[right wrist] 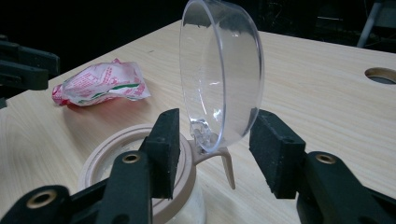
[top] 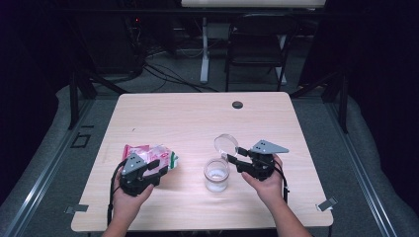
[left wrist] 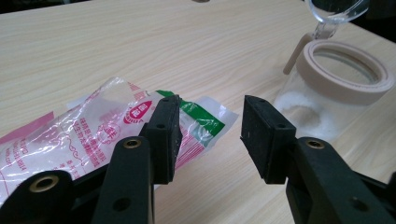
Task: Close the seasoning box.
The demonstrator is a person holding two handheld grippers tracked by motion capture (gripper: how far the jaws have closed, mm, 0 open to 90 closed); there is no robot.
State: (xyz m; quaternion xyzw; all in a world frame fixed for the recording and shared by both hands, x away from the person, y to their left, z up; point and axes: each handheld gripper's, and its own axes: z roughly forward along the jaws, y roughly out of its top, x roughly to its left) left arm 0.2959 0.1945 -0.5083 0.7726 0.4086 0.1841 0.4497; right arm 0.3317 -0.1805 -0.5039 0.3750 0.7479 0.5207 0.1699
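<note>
Table (top: 188, 118) bore everything. Jar (top: 216, 175) stood right of centre, its lid (top: 226, 144) flipped up; the packet (top: 153, 155) lay left of it. Left gripper (left wrist: 210, 135) gaped at the packet, right gripper (right wrist: 215, 149) gaped around the lid.

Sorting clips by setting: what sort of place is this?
Probably a lab or recording workspace, not a home: a bare wooden table ringed by black curtains, with loose floor cables and a folding chair behind.
</note>
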